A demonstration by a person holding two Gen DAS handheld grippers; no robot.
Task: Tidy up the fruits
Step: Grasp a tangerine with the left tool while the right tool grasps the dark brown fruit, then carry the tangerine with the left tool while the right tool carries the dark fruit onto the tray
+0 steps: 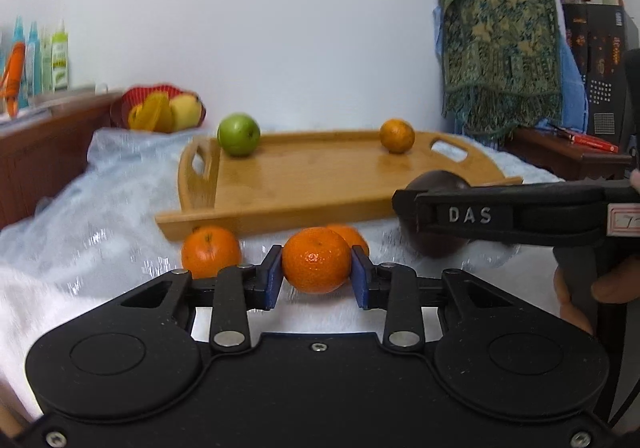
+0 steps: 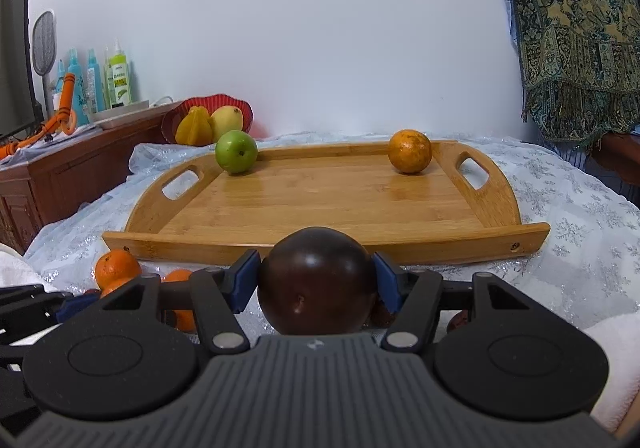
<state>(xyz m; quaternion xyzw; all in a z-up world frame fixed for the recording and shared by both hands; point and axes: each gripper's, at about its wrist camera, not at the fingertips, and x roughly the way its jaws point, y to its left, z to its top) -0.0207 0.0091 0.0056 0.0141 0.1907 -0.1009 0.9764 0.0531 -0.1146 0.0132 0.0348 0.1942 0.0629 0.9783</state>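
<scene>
A wooden tray [image 1: 304, 183] [image 2: 328, 203] lies on the white cloth. A green apple [image 1: 238, 134] [image 2: 236, 151] sits at its far left and an orange [image 1: 397, 135] [image 2: 409, 151] at its far right. My left gripper [image 1: 317, 276] is shut on a mandarin [image 1: 316, 260] just before the tray's near rim. Two more mandarins [image 1: 210, 251] [image 1: 350, 236] lie beside it. My right gripper [image 2: 318, 280] is shut on a dark purple round fruit [image 2: 318, 284] [image 1: 436, 183] near the tray's front edge; it shows from the side in the left wrist view.
A red basket [image 2: 208, 115] [image 1: 160, 107] with yellow fruit stands behind the tray at left. A wooden cabinet [image 2: 60, 167] holds bottles [image 2: 116, 75]. A patterned cloth [image 1: 496, 39] hangs at right. Small dark fruits [image 2: 458, 322] lie under the right gripper.
</scene>
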